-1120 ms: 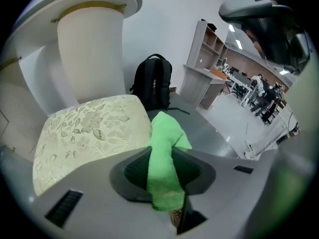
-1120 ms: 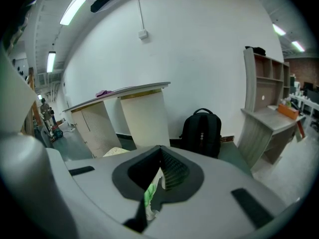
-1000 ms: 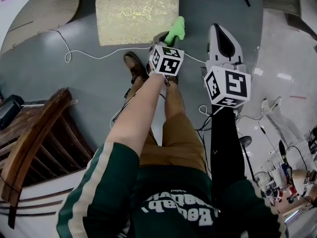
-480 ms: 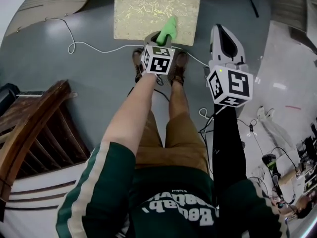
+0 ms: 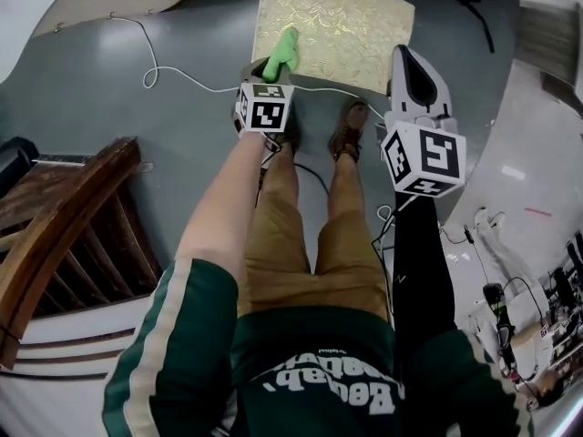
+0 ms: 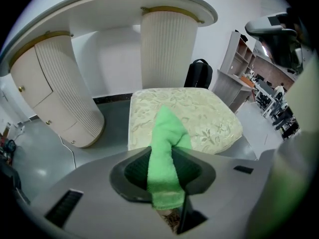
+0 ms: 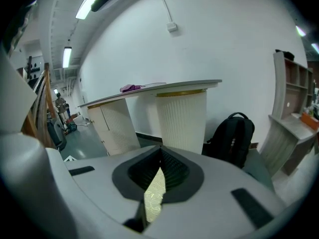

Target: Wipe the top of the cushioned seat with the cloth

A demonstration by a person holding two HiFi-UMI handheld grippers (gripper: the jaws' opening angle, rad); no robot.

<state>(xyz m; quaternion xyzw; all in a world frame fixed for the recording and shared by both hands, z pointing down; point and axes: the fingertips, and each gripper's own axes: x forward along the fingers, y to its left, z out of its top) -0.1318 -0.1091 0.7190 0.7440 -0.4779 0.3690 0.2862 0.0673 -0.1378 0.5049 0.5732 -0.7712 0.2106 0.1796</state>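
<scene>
The cushioned seat (image 5: 351,30) is a cream pad with a gold leaf pattern, low on the grey floor ahead of the person's feet. My left gripper (image 5: 271,69) is shut on a bright green cloth (image 5: 281,53), whose free end hangs over the seat's near left edge. In the left gripper view the cloth (image 6: 167,148) stands up between the jaws of the left gripper (image 6: 167,176), with the seat (image 6: 204,116) just beyond. My right gripper (image 5: 408,57) is held beside the seat's near right corner, shut and empty. The right gripper (image 7: 158,176) shows a sliver of seat (image 7: 154,195) below its jaws.
A dark wooden chair (image 5: 64,235) stands at the left. A white cable (image 5: 173,73) trails over the floor. Behind the seat are a white counter on ribbed columns (image 6: 167,49), a rounded cabinet (image 6: 55,93) and a black backpack (image 7: 232,138). Shelves and desks lie to the right.
The left gripper and cloth have shifted from the seat's near right corner across to its near left edge. The person has stepped closer. The right gripper has kept its place.
</scene>
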